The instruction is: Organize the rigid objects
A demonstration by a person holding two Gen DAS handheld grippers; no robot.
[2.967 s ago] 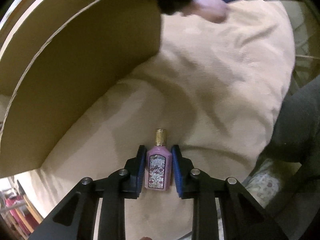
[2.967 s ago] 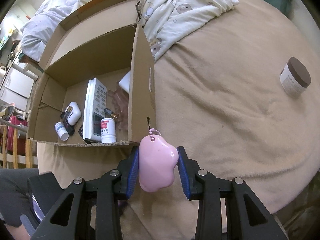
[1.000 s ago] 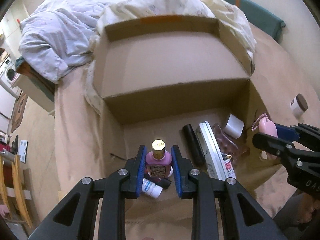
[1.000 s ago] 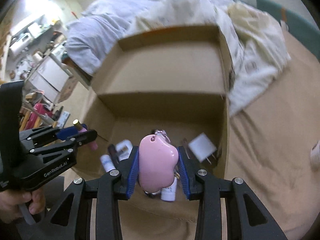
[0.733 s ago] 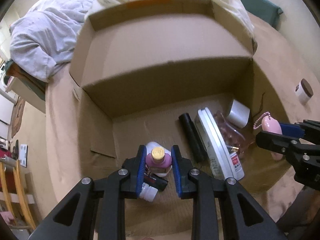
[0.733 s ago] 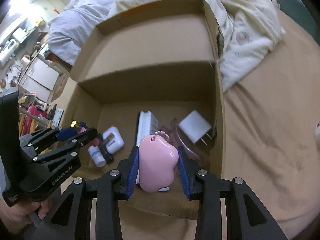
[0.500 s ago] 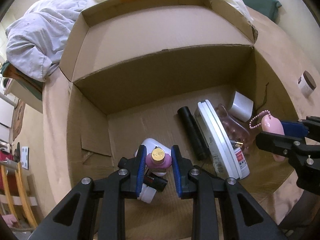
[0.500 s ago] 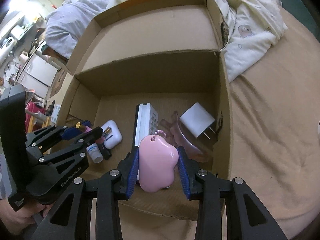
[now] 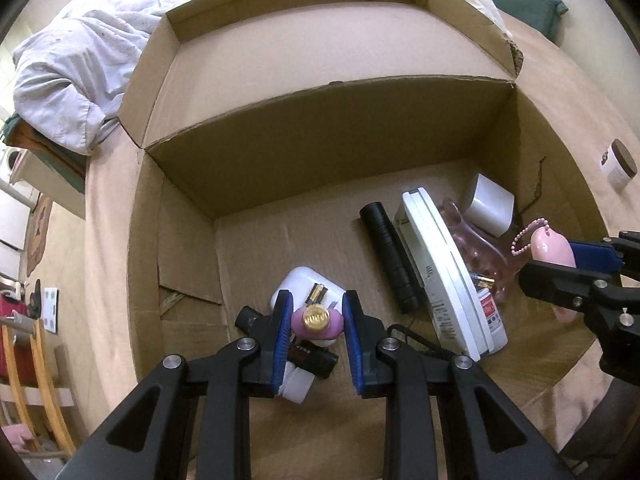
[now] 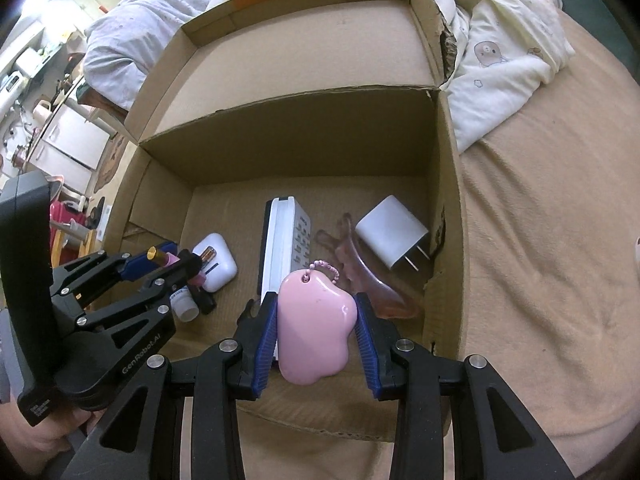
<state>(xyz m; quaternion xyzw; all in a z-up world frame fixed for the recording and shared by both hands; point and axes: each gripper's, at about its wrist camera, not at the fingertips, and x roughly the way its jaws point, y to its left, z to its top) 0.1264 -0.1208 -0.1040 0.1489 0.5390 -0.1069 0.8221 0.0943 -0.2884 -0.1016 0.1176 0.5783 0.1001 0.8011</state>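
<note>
Bedding [image 9: 76, 68] lies heaped at the far left beyond the cardboard box [image 9: 320, 136], which sits open on a tan blanket [image 10: 552, 216]. Left gripper [image 9: 318, 334] is clamped on a pink perfume bottle [image 9: 317, 322] with a gold cap, held inside the box just above its floor. Directly under that bottle lie a white earbud case [image 9: 298, 282], a small black item [image 9: 316, 356] and a white pill bottle [image 10: 184, 304], so the spot beneath is crowded. Further right on the box floor a black cylinder [image 9: 386, 256] lies alongside a white remote control [image 9: 440, 276], which stands on its long edge. Beyond the remote a translucent pink piece [image 10: 360, 276] rests on the floor, and a white plug adapter [image 10: 394, 230] sits near the right wall with its prongs pointing to that wall. Right gripper [image 10: 316, 332] is clamped on a pink cloud-shaped charm [image 10: 316, 328] with a bead chain, held over the near end of the remote, just inside the near wall. Outside the box, well to the right on the blanket, stands a white jar [image 9: 618, 164] with a brown lid
</note>
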